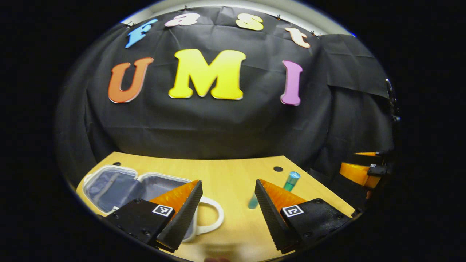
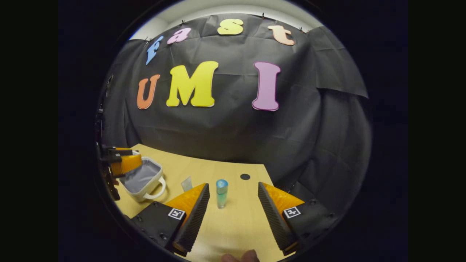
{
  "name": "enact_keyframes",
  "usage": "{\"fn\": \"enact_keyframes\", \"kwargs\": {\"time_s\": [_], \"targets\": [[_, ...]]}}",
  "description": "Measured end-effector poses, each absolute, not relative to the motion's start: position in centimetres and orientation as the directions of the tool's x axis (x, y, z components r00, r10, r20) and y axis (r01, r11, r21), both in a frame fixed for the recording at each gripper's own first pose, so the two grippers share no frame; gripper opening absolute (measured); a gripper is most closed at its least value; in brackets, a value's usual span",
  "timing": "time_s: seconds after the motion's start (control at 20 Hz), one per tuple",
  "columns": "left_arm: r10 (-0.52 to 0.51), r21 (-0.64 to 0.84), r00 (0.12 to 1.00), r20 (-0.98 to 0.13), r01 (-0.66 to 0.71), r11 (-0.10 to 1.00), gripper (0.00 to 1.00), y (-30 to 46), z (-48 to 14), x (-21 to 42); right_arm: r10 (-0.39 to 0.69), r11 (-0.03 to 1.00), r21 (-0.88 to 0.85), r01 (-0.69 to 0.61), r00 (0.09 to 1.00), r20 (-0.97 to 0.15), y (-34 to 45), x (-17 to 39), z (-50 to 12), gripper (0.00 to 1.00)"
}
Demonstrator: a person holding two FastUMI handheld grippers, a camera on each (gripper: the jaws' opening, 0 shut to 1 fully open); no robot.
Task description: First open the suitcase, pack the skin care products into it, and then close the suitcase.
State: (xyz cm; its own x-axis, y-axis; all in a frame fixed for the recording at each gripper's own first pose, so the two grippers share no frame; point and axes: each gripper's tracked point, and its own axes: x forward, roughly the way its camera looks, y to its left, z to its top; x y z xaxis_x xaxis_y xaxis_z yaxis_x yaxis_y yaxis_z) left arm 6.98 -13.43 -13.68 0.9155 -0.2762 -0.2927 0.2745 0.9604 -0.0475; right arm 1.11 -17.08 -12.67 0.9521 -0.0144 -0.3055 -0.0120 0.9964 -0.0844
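Observation:
A small white suitcase lies open on the wooden table, showing its grey lining, with its handle toward me. My left gripper hovers open just right of the case, nothing between its fingers. A teal bottle stands beyond its right finger. In the right gripper view the same bottle stands upright just ahead of my open right gripper. A small pale item stands left of the bottle. The suitcase sits at the left, with the left gripper over its far side.
A dark round hole marks the table behind the bottle; the same hole is near the table's back edge. The right gripper hangs off the table's right side. A fingertip shows at the bottom edge.

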Motion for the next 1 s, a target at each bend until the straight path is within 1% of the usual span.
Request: {"fn": "enact_keyframes", "kwargs": {"time_s": [0.2,0.3,0.5,0.7,0.75,0.8,0.85,0.9,0.95,1.0], "targets": [[-0.316,-0.077,0.868,-0.383,0.311,0.947,0.93,-17.6,-19.9,8.7,-0.032,0.994,-0.11,-0.006,0.939,-0.341,-19.9,0.9,-13.7,0.8],[-0.318,-0.082,0.849,-0.422,0.313,0.946,0.93,-19.1,-22.7,9.9,-0.045,0.994,-0.111,0.004,0.93,-0.364,-21.2,0.9,-14.5,0.8],[-0.296,-0.072,0.823,-0.485,0.3,0.951,0.94,-19.7,-27.8,12.8,-0.065,0.992,-0.122,0.016,0.909,-0.411,-22.9,1.0,-16.8,0.79],[-0.286,-0.08,0.805,-0.519,0.288,0.954,0.93,-19.8,-30.3,14.4,-0.079,0.993,-0.115,0.031,0.893,-0.443,-24.0,1.6,-18.4,0.79],[-0.291,-0.079,0.798,-0.527,0.295,0.952,0.93,-20.1,-30.7,14.6,-0.079,0.993,-0.111,0.032,0.892,-0.446,-24.1,1.8,-18.7,0.77],[-0.294,-0.075,0.793,-0.534,0.302,0.95,0.93,-20.3,-31.0,14.9,-0.078,0.993,-0.11,0.031,0.89,-0.449,-24.1,2.0,-18.9,0.79],[-0.302,-0.073,0.788,-0.537,0.313,0.947,0.92,-20.7,-31.2,15.3,-0.075,0.994,-0.107,0.029,0.89,-0.449,-24.1,2.2,-19.1,0.79],[-0.306,-0.069,0.783,-0.542,0.321,0.945,0.88,-21.0,-31.3,15.6,-0.071,0.994,-0.102,0.027,0.891,-0.449,-23.9,2.6,-19.2,0.77],[-0.304,-0.061,0.776,-0.553,0.326,0.943,0.83,-21.2,-31.7,15.8,-0.065,0.995,-0.096,0.024,0.891,-0.45,-23.8,2.8,-19.5,0.77],[-0.3,-0.056,0.766,-0.568,0.328,0.943,0.73,-21.3,-32.1,16.0,-0.059,0.996,-0.089,0.021,0.891,-0.45,-23.7,3.2,-19.6,0.79]]}}
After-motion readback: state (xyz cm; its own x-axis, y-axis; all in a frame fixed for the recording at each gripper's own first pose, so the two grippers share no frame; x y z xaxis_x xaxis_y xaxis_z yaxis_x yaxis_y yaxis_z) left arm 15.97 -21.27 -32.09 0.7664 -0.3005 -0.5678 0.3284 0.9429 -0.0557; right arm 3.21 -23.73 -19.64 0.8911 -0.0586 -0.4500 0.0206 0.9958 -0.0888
